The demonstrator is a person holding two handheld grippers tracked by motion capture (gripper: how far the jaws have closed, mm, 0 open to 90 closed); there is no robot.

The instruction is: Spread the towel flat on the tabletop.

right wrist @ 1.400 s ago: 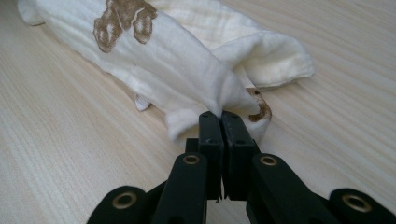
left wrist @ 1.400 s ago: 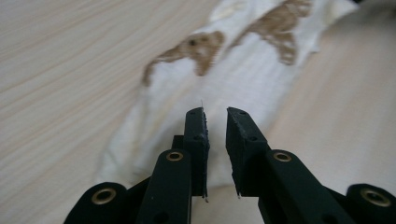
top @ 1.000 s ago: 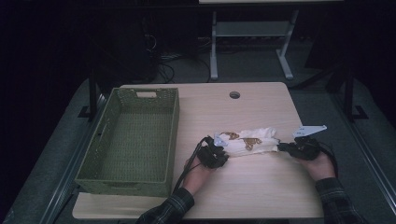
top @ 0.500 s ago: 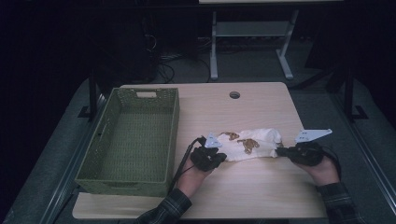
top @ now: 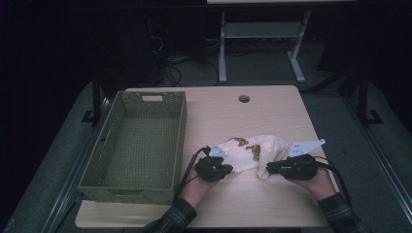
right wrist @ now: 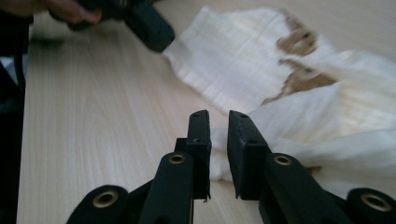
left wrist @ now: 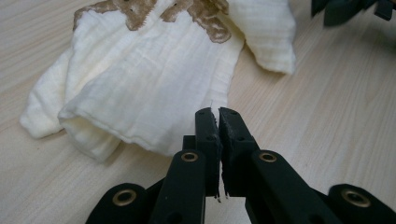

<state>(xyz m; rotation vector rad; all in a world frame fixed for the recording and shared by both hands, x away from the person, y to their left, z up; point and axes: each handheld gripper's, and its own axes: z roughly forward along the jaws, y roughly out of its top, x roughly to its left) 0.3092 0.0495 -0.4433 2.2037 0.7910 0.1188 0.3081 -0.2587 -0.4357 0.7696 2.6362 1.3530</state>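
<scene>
- Plainly, the cream muslin cloth [top: 248, 151] with the brown stitched motif lies rumpled on the near right part of the table [top: 233, 204], closer to the right edge than to the left. It is bunched into loose folds, so any pull may drag one layer and leave the rest behind.
- The left gripper [left wrist: 218, 114] is clenched on the cloth's near hem, and the bite looks very thin, no more than a sliver at the tips. If the cloth is lifted or stretched from here, I judge that the hem could slide out.
- The right gripper [right wrist: 218, 119] has just been opening its jaws. A narrow gap stands between them, with a fold of cloth at and behind the gap, but the pads do not press on it. That side of the cloth is therefore released.
- With one end free, a pull from the left would likely swing the cloth round or drag it along the table rather than spread it.
- If the right jaws close again where they stand, they may catch several layers at once, or none.
- The green woven basket [top: 179, 145] sits along the left edge, well apart from the cloth. A carry that far on so slight a pinch risks dropping the cloth short of the basket's rim.
</scene>
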